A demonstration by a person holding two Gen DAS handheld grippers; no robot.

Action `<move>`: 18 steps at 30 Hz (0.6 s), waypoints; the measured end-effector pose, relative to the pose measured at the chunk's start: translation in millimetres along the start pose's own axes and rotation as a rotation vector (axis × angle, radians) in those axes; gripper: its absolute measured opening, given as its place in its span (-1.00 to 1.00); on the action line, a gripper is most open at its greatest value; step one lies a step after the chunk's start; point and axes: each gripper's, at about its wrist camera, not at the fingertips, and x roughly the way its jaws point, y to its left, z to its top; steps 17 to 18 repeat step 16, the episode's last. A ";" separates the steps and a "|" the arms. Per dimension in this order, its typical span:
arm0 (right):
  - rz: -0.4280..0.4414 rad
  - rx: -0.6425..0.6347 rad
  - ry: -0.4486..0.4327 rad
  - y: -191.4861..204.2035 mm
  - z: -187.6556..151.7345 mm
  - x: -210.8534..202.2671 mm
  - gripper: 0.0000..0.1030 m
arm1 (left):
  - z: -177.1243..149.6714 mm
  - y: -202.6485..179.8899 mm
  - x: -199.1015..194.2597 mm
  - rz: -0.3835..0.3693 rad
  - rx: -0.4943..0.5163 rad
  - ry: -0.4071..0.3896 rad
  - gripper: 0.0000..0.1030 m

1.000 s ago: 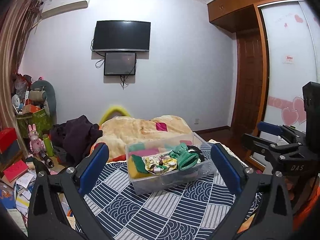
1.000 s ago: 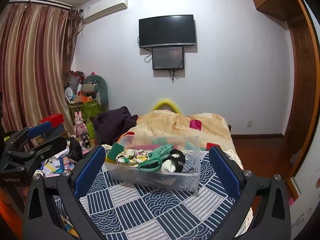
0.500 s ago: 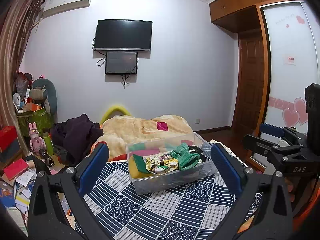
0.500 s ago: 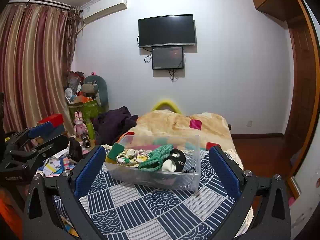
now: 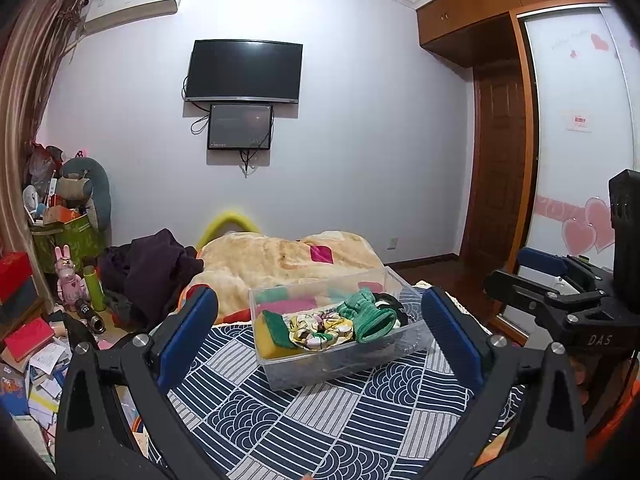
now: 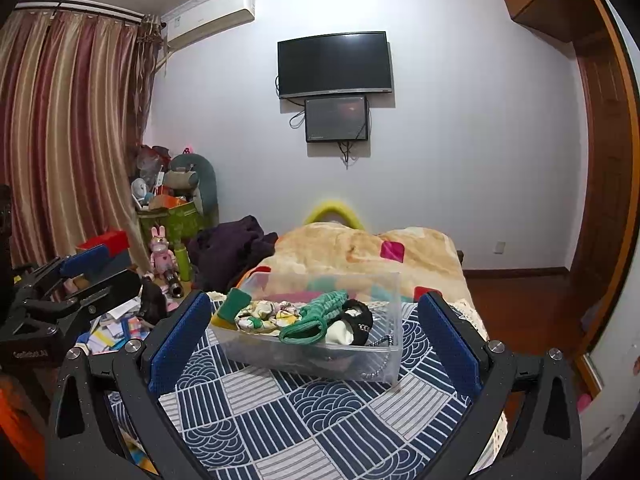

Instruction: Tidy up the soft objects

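A clear plastic box (image 5: 344, 364) stands on the blue patterned bedspread (image 5: 320, 420); it also shows in the right wrist view (image 6: 320, 356). It holds a yellow-and-green sponge (image 5: 276, 334), a floral scrunchie (image 5: 320, 326), a green knitted piece (image 5: 372, 316) and a black-and-white item (image 6: 354, 324). My left gripper (image 5: 320, 332) is open and empty, held back from the box. My right gripper (image 6: 314, 332) is open and empty, also short of the box. Each gripper shows at the edge of the other's view.
A beige blanket (image 5: 280, 260) and a dark heap of clothes (image 5: 152, 272) lie behind the box. Papers, boxes and toys (image 5: 36, 344) clutter the floor at left. A wardrobe (image 5: 576, 160) and door stand at right.
Both views have shifted only slightly; the left camera has tilted up a little. The box and its contents have not moved.
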 end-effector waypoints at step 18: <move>-0.004 0.002 0.009 0.5 -1.9 0.2 1.00 | -2.4 0.5 2.7 -0.020 -0.014 0.024 1.00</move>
